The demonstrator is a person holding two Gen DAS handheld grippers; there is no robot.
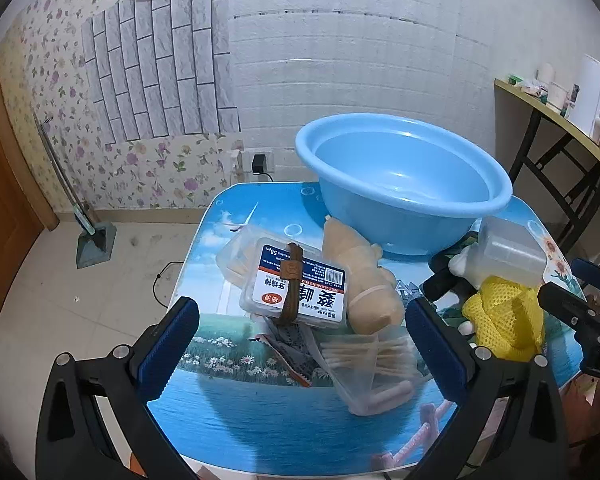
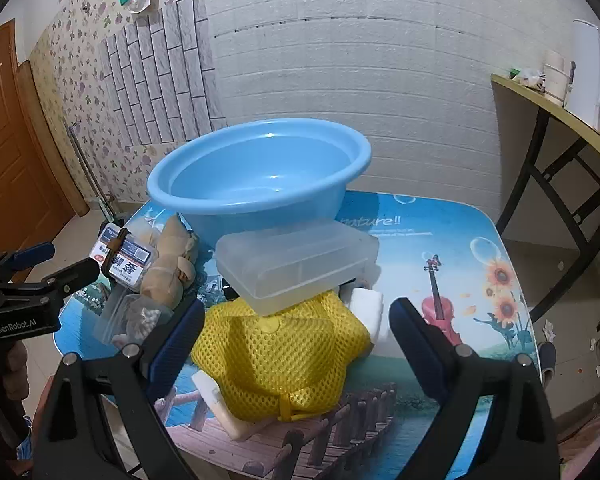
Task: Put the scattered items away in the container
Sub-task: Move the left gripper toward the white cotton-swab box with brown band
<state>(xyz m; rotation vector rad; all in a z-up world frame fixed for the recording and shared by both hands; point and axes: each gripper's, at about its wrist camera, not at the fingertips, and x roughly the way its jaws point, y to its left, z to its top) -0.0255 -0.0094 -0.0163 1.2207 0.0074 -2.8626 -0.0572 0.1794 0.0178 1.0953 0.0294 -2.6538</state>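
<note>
Gleaming round plastic basin (image 1: 404, 184) (yellow mesh (image 2: 276, 356) nearby)

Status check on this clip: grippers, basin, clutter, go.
Left gripper and right gripper open, holding nothing. Blue basin empty. Floss box, cotton swab bag, yellow mesh bag, clear box on table.
</note>
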